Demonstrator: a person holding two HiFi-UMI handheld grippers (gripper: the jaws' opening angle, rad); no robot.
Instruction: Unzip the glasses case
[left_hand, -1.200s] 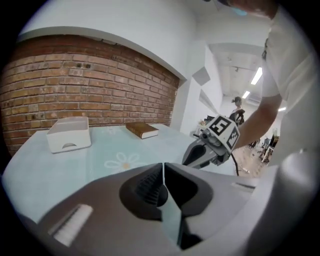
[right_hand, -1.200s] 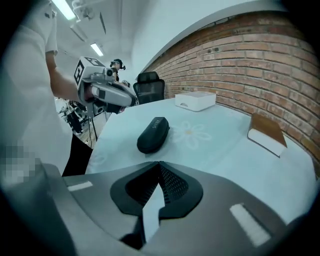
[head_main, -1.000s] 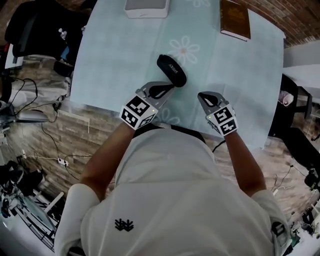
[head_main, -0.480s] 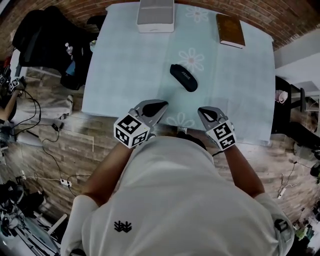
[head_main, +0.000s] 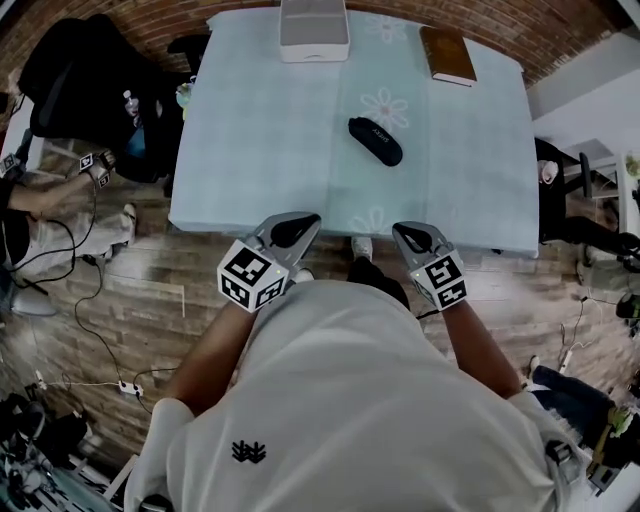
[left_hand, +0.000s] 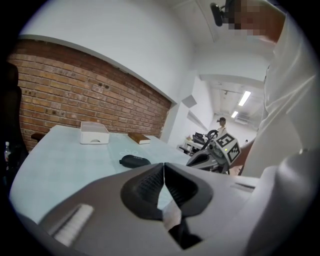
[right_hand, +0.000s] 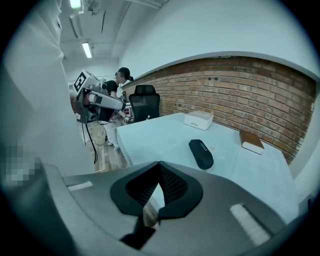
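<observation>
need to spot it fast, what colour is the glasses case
Black, with small pale lettering on top; the glasses case shows best in the head view.

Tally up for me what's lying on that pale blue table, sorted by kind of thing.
glasses case: 1
white box: 1
brown book: 1
Total: 3

glasses case open or zipped too small to tell, white box cut by top edge
</observation>
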